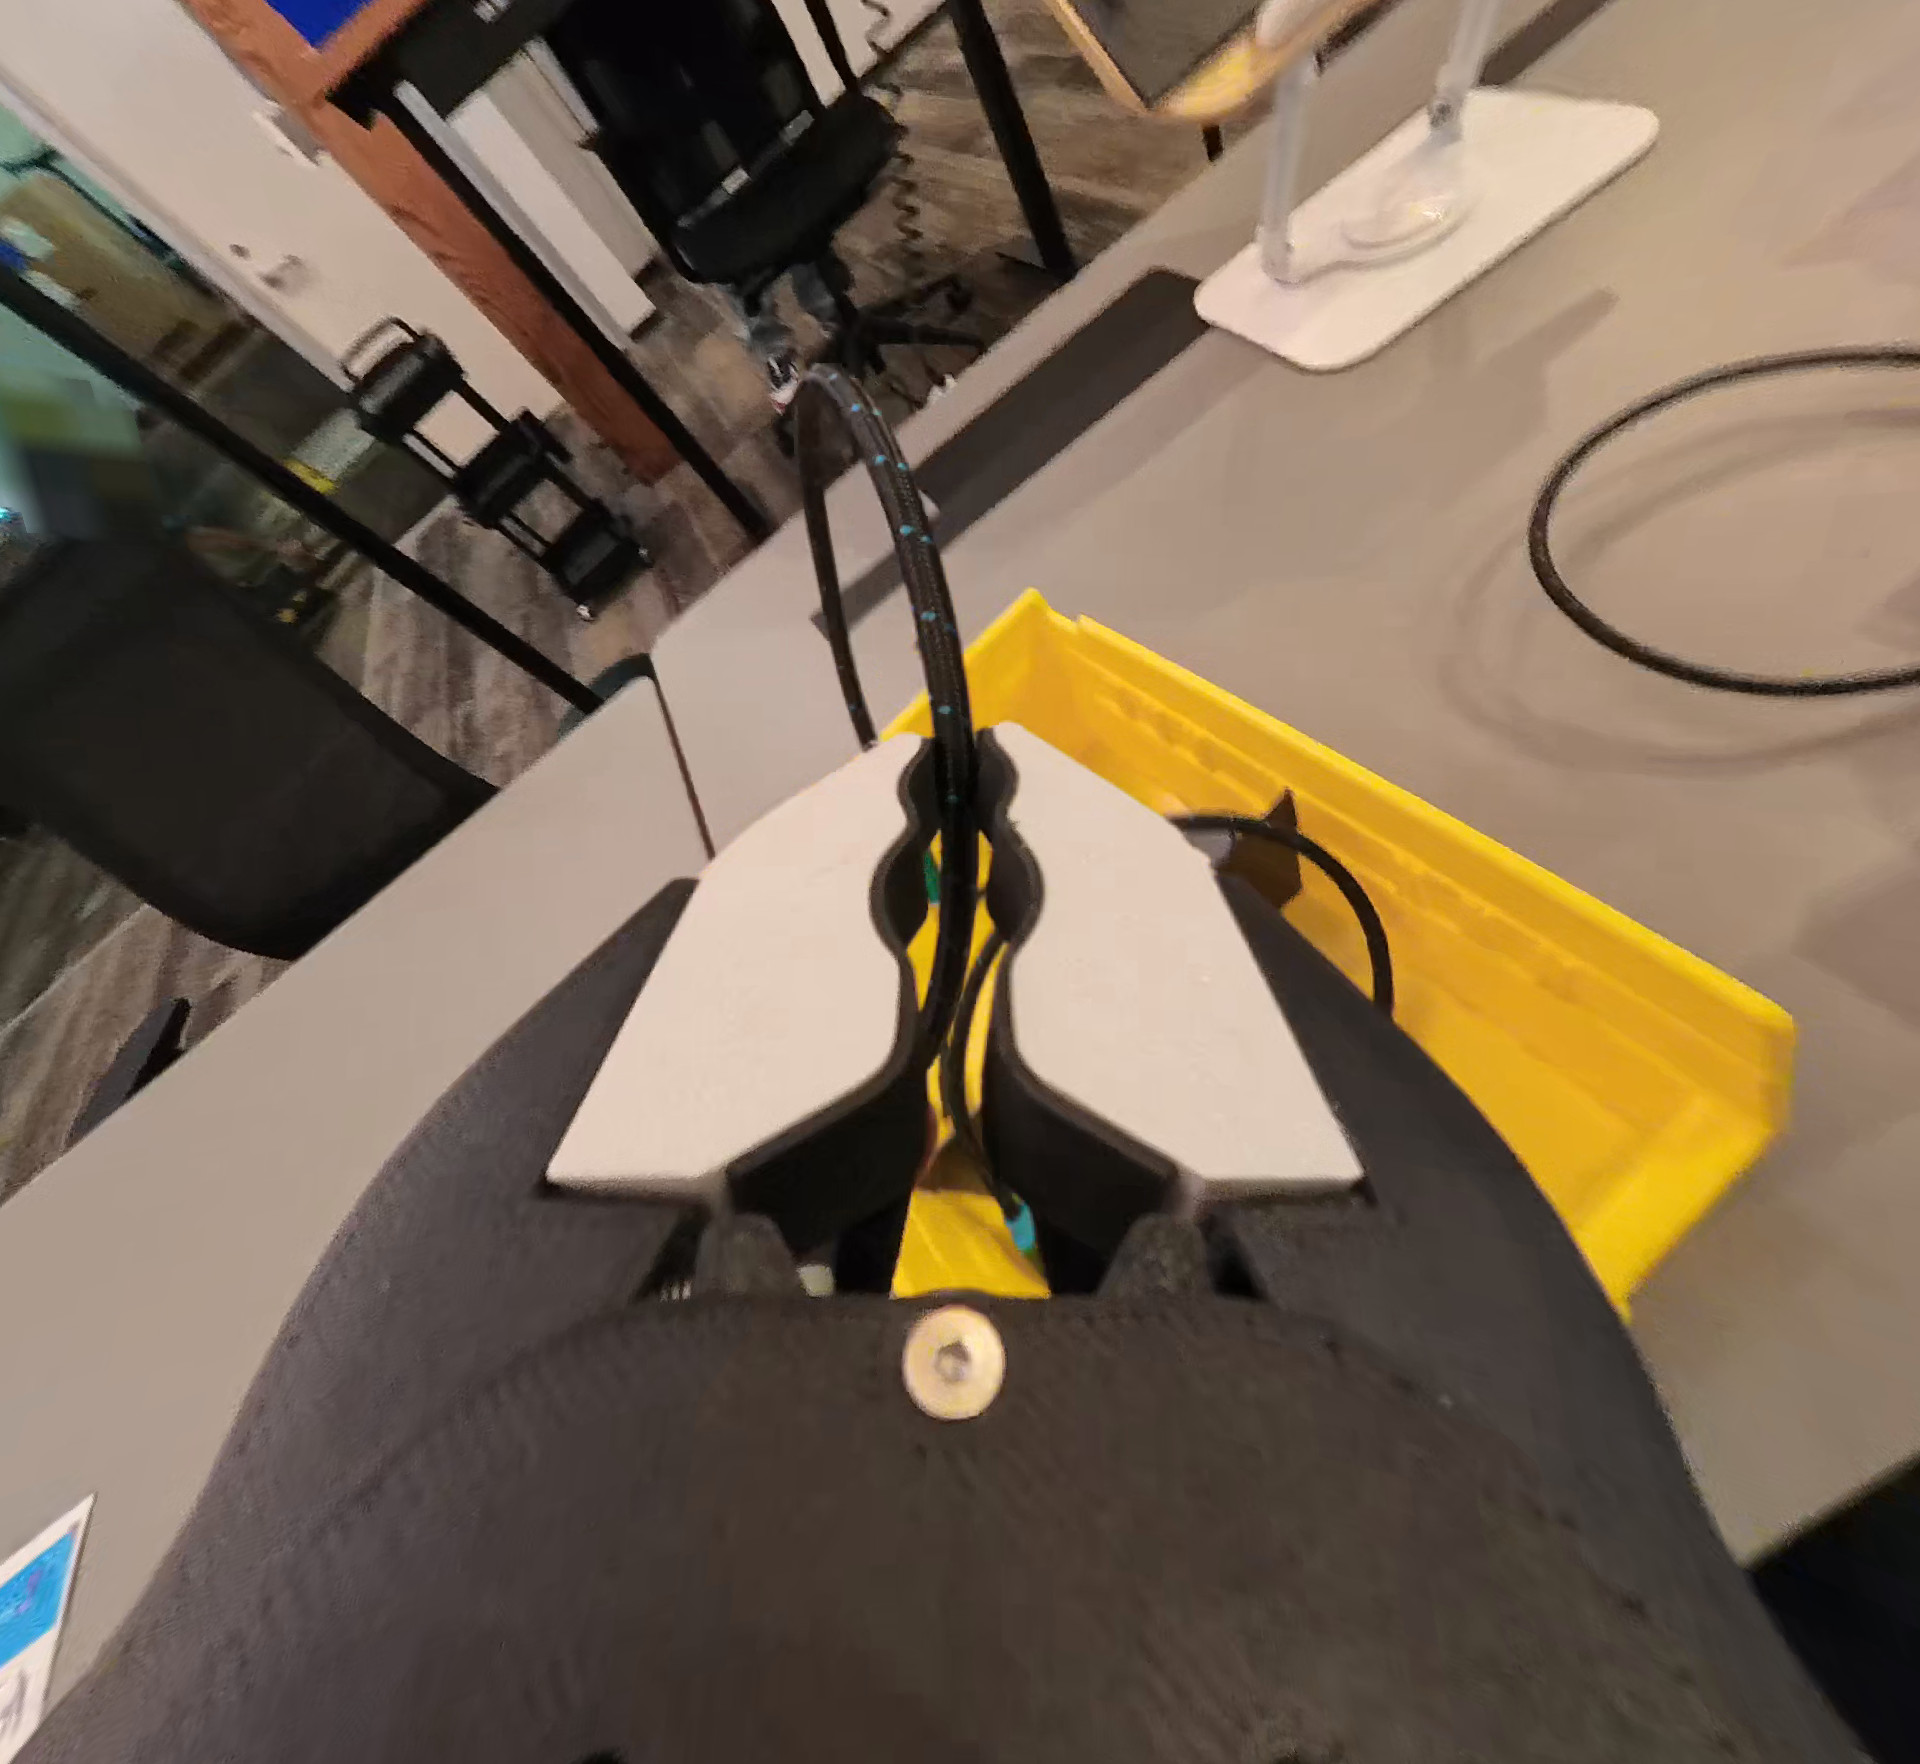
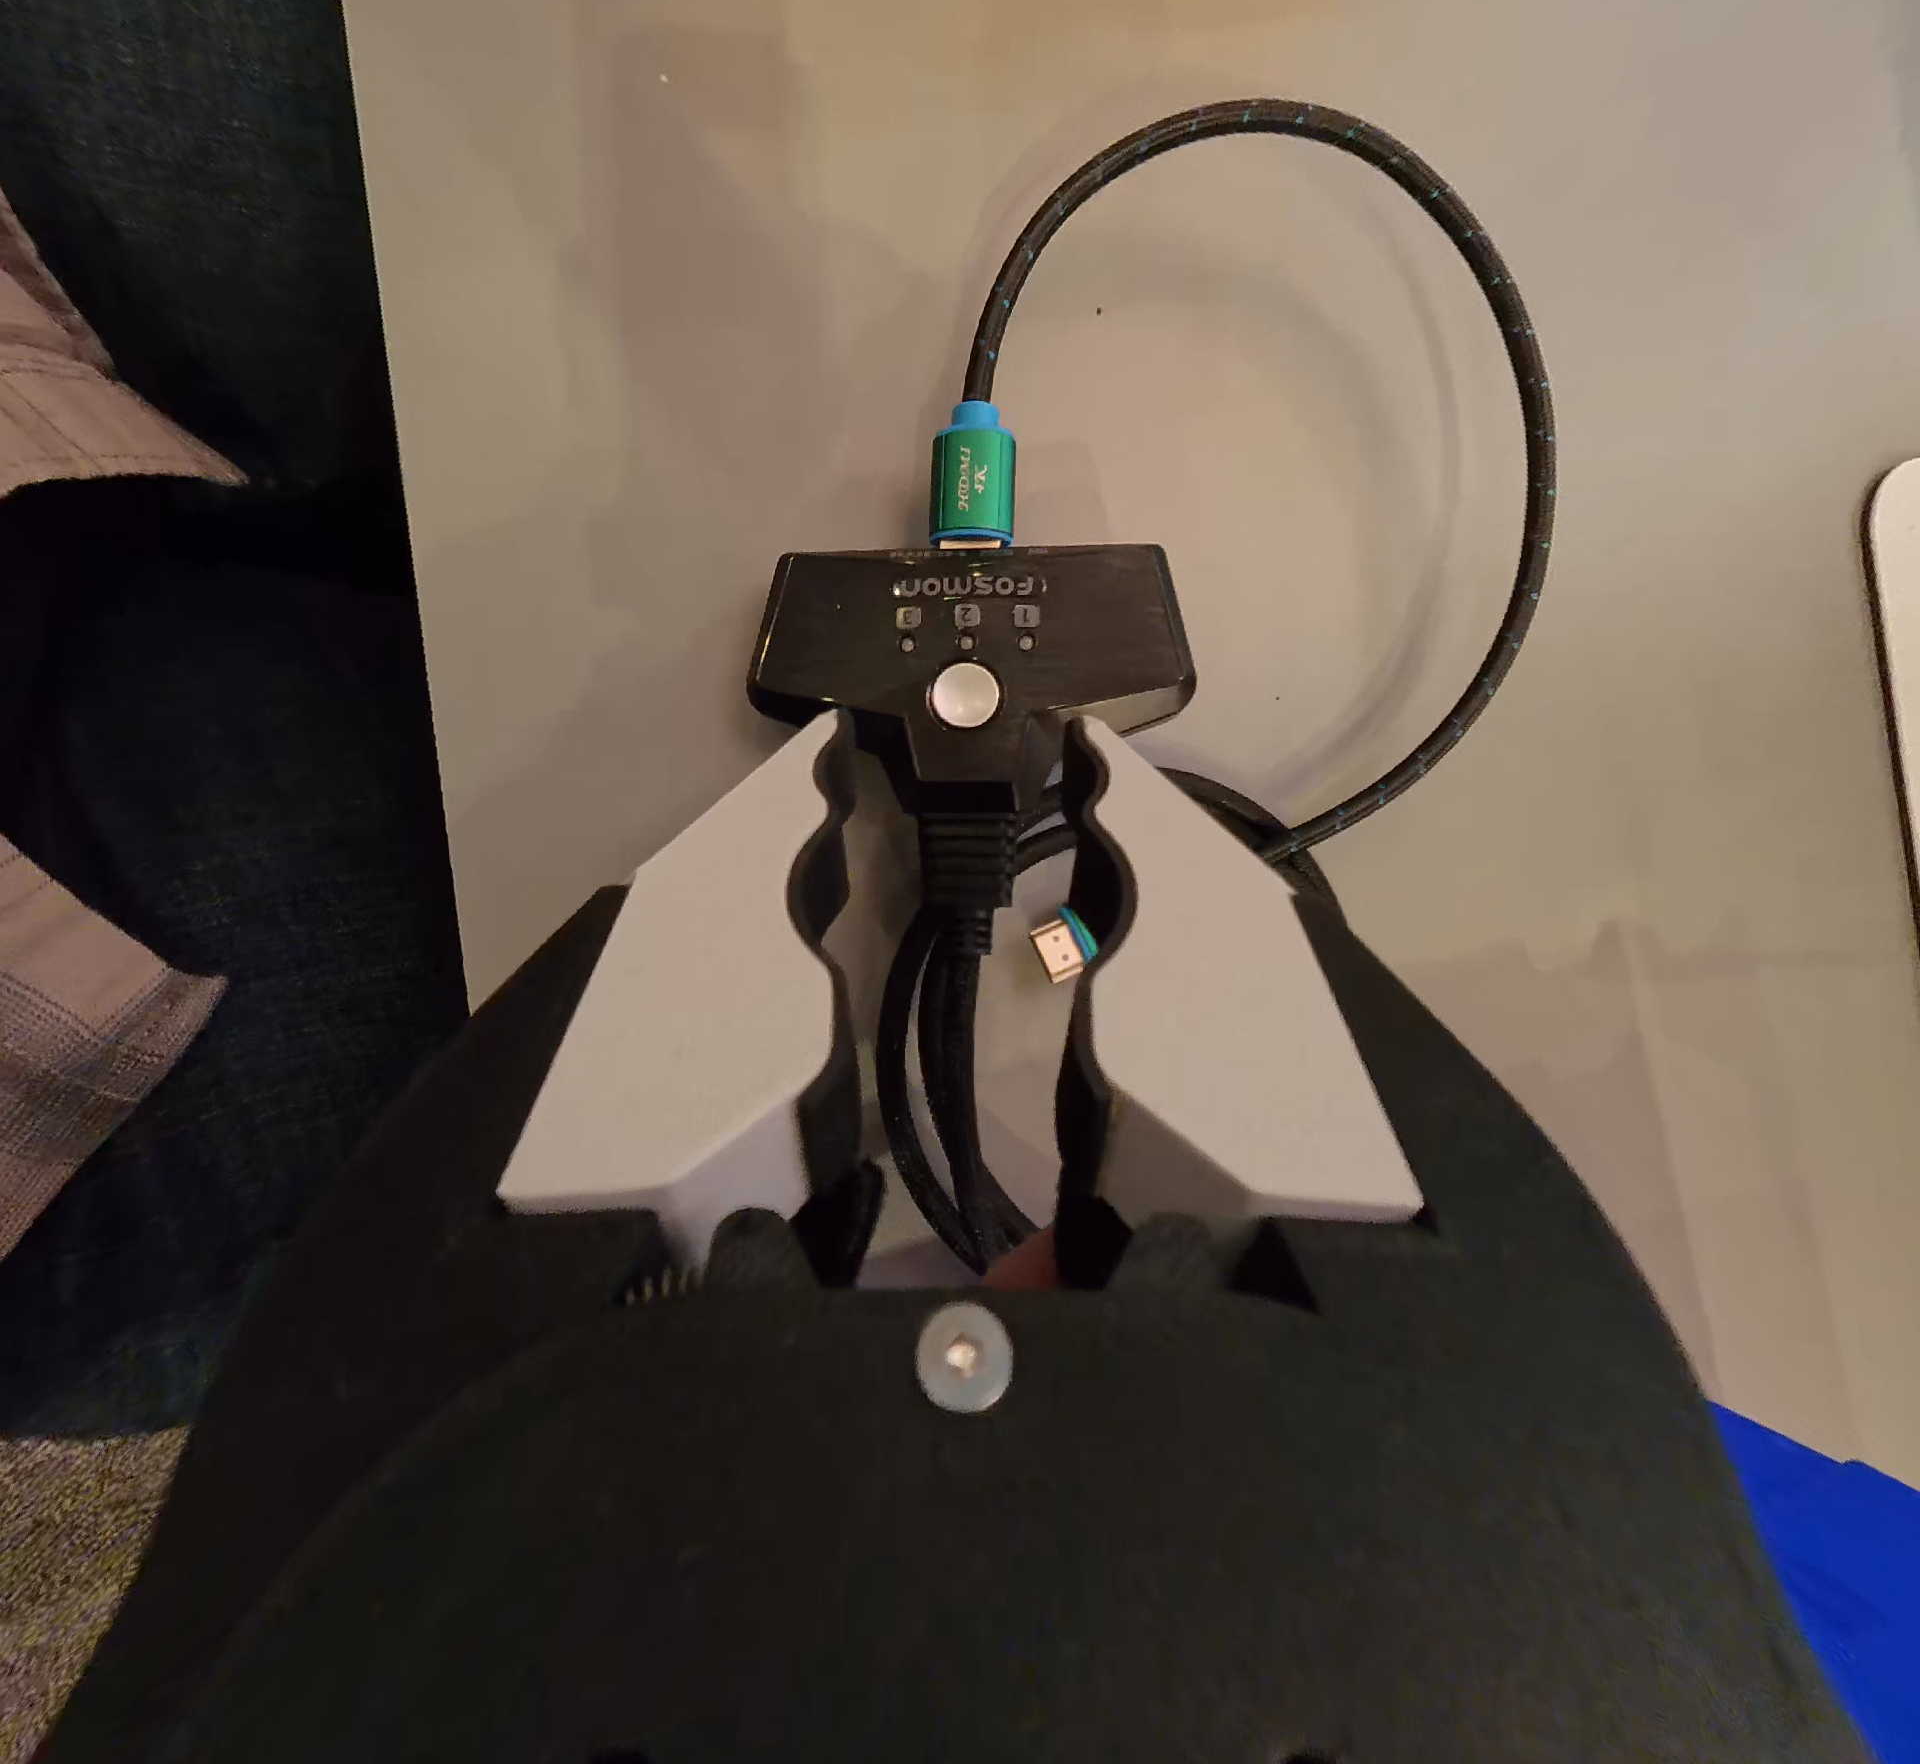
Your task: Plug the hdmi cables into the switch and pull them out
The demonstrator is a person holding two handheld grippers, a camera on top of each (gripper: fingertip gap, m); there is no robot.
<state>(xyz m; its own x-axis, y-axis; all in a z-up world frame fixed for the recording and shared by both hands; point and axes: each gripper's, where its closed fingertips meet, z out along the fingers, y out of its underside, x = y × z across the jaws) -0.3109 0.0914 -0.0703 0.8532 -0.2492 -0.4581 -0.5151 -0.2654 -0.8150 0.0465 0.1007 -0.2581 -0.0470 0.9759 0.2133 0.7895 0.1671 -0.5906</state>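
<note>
Right wrist view: my right gripper (image 2: 958,746) has its jaws part-open and pressed on either side of the narrow neck of the black switch (image 2: 971,639), which lies flat on the grey table (image 2: 665,364). A green-shelled plug (image 2: 972,491) sits in the port at the switch's 12 o'clock edge; its braided cable (image 2: 1496,322) loops round toward 4 o'clock. A loose HDMI connector (image 2: 1060,951) lies between my fingers.

Left wrist view: my left gripper (image 1: 958,758) is nearly closed on a braided cable (image 1: 914,530) that arches toward 11 o'clock; the pinch looks firm, though motion blur leaves me unsure. Yellow bin (image 1: 1455,935) at 3 o'clock.
</note>
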